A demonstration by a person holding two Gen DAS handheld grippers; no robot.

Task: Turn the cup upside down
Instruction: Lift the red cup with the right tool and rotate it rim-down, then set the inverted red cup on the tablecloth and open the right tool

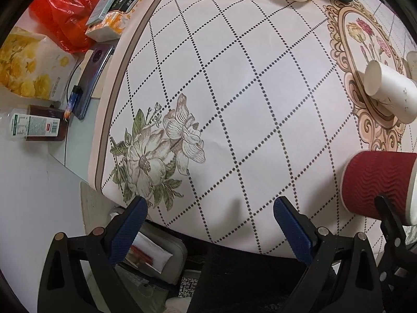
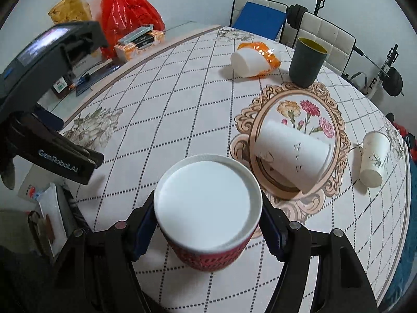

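Note:
A red ribbed paper cup (image 2: 208, 224) stands upside down on the tablecloth, its white bottom facing up. My right gripper (image 2: 208, 232) has its blue pads on both sides of the cup, shut on it. The same cup shows at the right edge of the left wrist view (image 1: 378, 182), with a right finger in front of it. My left gripper (image 1: 208, 224) is open and empty, low over the table's near edge, to the left of the cup. It also shows in the right wrist view (image 2: 52, 154) at the left.
A white paper cup (image 2: 292, 156) lies on its side on the oval flower print. Another white cup (image 2: 374, 159) lies at the right. A white and orange cup (image 2: 252, 60) lies at the back beside an upright dark green cup (image 2: 307, 61). Bags, boxes and a phone (image 1: 93, 78) sit on the side shelf.

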